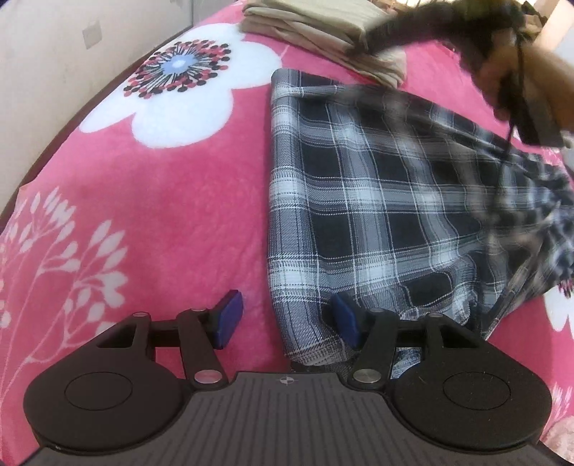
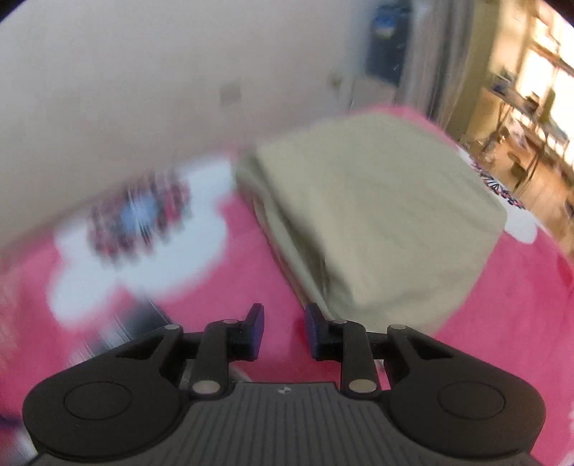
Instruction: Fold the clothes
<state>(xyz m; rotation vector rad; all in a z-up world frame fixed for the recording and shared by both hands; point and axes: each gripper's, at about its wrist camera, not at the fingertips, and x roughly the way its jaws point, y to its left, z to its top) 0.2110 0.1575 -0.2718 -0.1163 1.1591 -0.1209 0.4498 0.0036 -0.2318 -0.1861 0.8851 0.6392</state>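
Observation:
A black-and-white plaid garment [image 1: 376,200] lies folded into a long panel on the pink flowered blanket [image 1: 161,215]. Its right side is bunched and blurred. My left gripper [image 1: 285,312] stands open at the garment's near left corner. The right pad [image 1: 344,321] is over the plaid cloth and the left pad [image 1: 227,319] is over the bare blanket. My right gripper [image 2: 285,319] is open with nothing between its fingers, above the blanket [image 2: 222,294], facing a folded beige stack [image 2: 376,222]. In the left wrist view it shows as a blurred dark shape in a hand [image 1: 516,71].
The beige folded clothes [image 1: 312,25] lie just beyond the plaid garment's far end. A pale wall [image 2: 143,89] borders the bed's far left side. A thin cord [image 1: 506,154] hangs from the right gripper. Furniture in a bright room [image 2: 531,118] shows at the far right.

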